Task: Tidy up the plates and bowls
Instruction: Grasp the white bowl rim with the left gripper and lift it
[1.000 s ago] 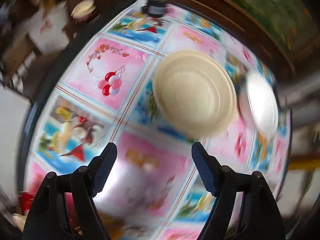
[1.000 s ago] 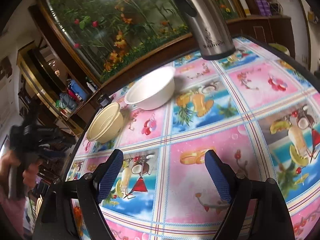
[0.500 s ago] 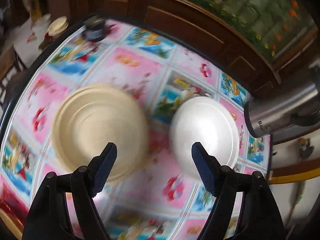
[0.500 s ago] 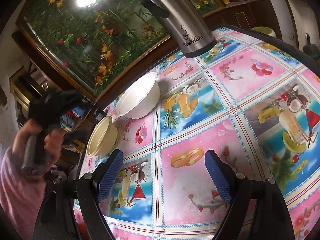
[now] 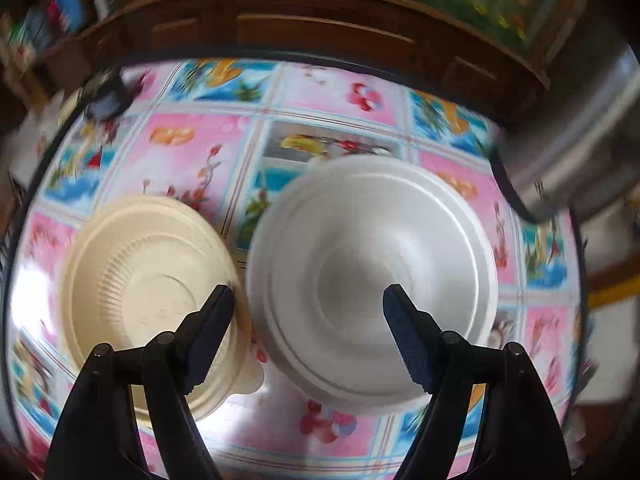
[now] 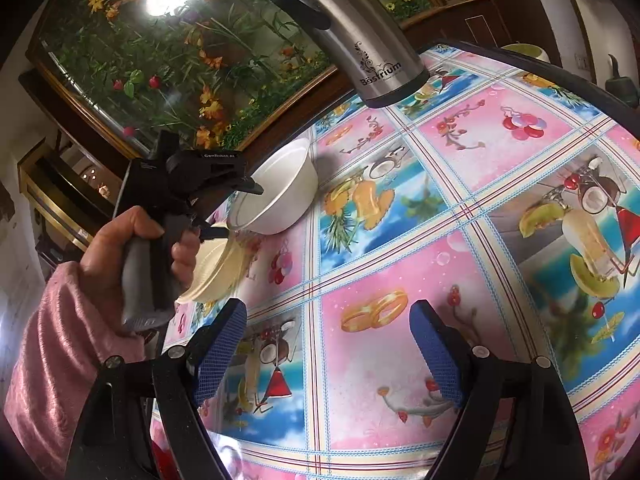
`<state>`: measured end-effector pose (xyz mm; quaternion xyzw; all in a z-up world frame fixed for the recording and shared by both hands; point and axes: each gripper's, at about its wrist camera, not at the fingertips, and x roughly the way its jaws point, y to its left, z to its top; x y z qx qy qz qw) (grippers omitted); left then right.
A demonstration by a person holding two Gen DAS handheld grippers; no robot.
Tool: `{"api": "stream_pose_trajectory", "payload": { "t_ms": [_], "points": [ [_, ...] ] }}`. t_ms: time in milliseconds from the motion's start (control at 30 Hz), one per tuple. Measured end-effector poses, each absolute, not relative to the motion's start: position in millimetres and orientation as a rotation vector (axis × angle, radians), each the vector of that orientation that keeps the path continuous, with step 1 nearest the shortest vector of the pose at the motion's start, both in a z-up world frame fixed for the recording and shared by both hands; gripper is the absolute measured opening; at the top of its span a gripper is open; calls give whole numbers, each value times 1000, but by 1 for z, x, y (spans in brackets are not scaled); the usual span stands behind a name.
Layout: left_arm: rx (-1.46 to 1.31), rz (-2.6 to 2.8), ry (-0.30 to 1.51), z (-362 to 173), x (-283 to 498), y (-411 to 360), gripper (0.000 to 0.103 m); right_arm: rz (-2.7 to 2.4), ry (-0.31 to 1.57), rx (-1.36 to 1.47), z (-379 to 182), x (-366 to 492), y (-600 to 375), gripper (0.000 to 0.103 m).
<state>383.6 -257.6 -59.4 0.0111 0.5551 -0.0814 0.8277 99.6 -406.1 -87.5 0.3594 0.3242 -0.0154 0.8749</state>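
Two bowls stand on the worktop (image 6: 500, 184), which wears a bright cloth of pink and blue picture squares: one cream bowl (image 5: 148, 300) with a ribbed wall and one white bowl (image 5: 372, 276), side by side and nearly touching near the worktop's far edge, below a wooden-framed glass case of flowers (image 6: 160, 52). One steel flask (image 6: 360, 36) stands just beyond the white bowl. There are two claws. The left claw (image 5: 308, 300) points steeply down over the bowls, one finger above the cream bowl's near rim and the other above the white bowl's middle; its jaws are closing, with the white bowl's near rim beneath the gap but no pad pressing on it. In the right wrist view a hand (image 6: 132, 256) in a pink sleeve grips that claw's handle. The right claw (image 6: 328, 312) hangs over bare cloth, tilted downward, jaws wide apart and holding nothing.
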Motion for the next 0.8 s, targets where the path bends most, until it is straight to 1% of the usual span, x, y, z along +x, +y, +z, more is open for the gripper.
{"api": "stream_pose_trajectory", "payload": {
  "t_ms": [33,67,100,133,167,300,533,700,800],
  "points": [
    [63,-191,1190,-61,380,-263,62,-36,676,748,-87,100,-406,85],
    [98,-199,1198,-62,378,-267,47,-43,672,744,-87,99,-406,85],
    [147,-206,1214,-64,375,-271,38,-52,667,740,-87,99,-406,85],
    [174,-209,1224,-67,374,-274,25,-59,664,735,-86,98,-407,85],
    [204,-211,1238,-69,371,-276,23,-66,661,729,-86,98,-407,85],
    [326,-212,1273,-77,352,-281,24,-82,654,715,-85,99,-408,85],
    [458,-318,1311,-68,298,-281,22,-122,592,709,-76,91,-420,85],
    [554,-382,1377,-79,246,-268,22,-129,577,829,-83,89,-448,86],
    [552,-422,1408,-81,217,-254,22,-86,602,921,-92,91,-463,86]
  ]
}}
